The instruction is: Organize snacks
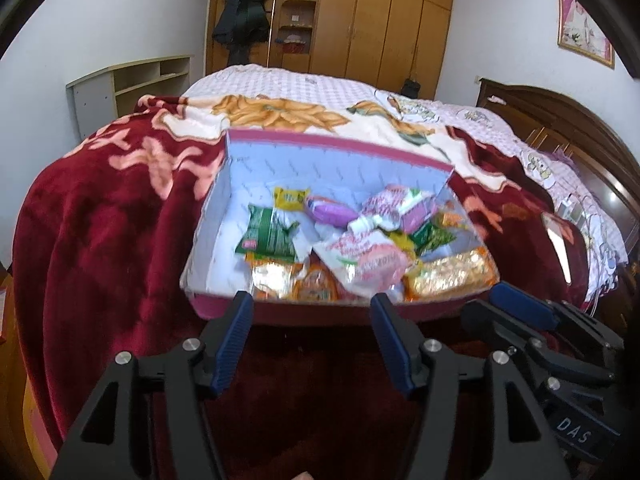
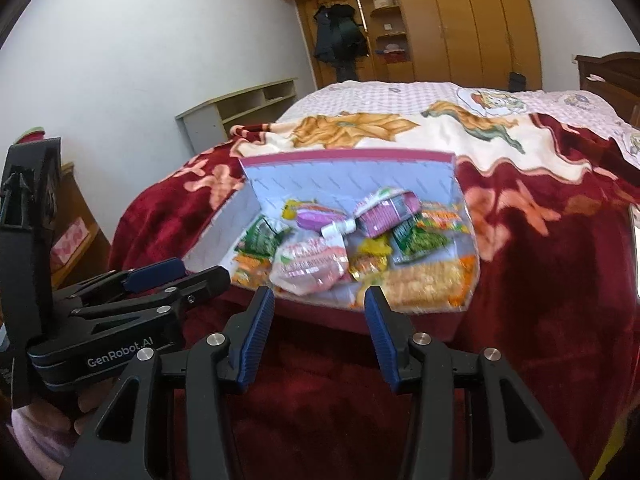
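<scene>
1. Nearest the cameras, the left gripper (image 1: 312, 300) and right gripper (image 2: 319, 294) both stand open, holding nothing.
2. Just beyond, a shallow pink-rimmed white cardboard box (image 1: 340, 146) rests on the dark red floral plush blanket (image 1: 100, 220).
3. Inside it lie assorted foil-wrapped snack packets (image 1: 360, 240).

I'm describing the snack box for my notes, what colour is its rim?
The box rim is pinkish red, over pale lavender-white inner walls; the right wrist view shows it best.

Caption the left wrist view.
Left gripper open and empty before a pink box of snack packets on a red blanket.
</scene>
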`<state>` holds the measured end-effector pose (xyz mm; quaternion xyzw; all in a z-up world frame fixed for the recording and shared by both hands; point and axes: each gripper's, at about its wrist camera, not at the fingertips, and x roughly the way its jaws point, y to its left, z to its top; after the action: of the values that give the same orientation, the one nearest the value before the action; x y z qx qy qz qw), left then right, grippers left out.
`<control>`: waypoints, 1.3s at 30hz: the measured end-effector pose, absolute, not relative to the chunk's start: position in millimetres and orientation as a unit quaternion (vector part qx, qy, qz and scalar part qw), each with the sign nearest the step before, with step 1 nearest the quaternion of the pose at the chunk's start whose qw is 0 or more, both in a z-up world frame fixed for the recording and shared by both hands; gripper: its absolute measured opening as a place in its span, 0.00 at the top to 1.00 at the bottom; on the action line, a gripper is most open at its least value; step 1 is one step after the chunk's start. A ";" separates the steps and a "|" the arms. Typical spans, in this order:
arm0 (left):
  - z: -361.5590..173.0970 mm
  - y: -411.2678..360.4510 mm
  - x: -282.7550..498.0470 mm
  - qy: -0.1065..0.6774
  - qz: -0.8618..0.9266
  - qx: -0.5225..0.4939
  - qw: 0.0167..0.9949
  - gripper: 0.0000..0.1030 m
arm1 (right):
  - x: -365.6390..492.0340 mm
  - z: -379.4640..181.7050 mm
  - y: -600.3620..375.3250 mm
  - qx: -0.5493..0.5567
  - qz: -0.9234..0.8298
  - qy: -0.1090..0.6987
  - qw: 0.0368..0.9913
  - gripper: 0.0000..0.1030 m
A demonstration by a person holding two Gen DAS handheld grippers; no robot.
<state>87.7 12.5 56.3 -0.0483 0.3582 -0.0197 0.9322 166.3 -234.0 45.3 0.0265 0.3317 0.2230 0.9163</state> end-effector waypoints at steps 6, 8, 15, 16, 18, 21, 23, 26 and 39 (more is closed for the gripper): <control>34.7 3.6 84.0 0.382 -0.018 -0.038 0.923 0.38 | 160.8 26.7 -240.0 0.024 0.200 0.345 0.917 0.53; 30.3 -0.1 83.6 0.384 -0.016 -0.030 0.923 0.38 | 161.2 22.3 -242.5 0.022 0.192 0.349 0.917 0.53; 20.1 -5.9 85.3 0.388 -0.013 -0.023 0.921 0.38 | 163.5 12.5 -245.4 0.024 0.180 0.356 0.917 0.53; 19.4 -6.1 85.2 0.388 -0.011 -0.022 0.921 0.38 | 163.8 10.9 -245.7 0.024 0.180 0.358 0.916 0.53; 18.0 -6.9 85.7 0.387 -0.006 -0.016 0.922 0.38 | 163.9 8.2 -245.0 0.025 0.180 0.362 0.914 0.52; 17.0 -7.3 86.4 0.387 -0.004 -0.015 0.922 0.38 | 164.4 5.8 -244.1 0.024 0.180 0.366 0.913 0.52; 16.3 -6.5 87.1 0.388 -0.004 -0.017 0.921 0.38 | 164.5 5.2 -243.6 0.025 0.181 0.367 0.912 0.52; 15.7 -5.9 87.9 0.390 -0.003 -0.017 0.921 0.38 | 164.7 4.5 -243.2 0.025 0.181 0.368 0.912 0.52; 15.4 -6.6 87.5 0.387 -0.005 -0.016 0.922 0.38 | 165.3 0.7 -242.6 0.030 0.182 0.375 0.909 0.52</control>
<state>87.5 -6.6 15.4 -0.0161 0.3875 -0.0049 0.9217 165.3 -242.6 0.7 0.0302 0.3751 0.1815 0.9086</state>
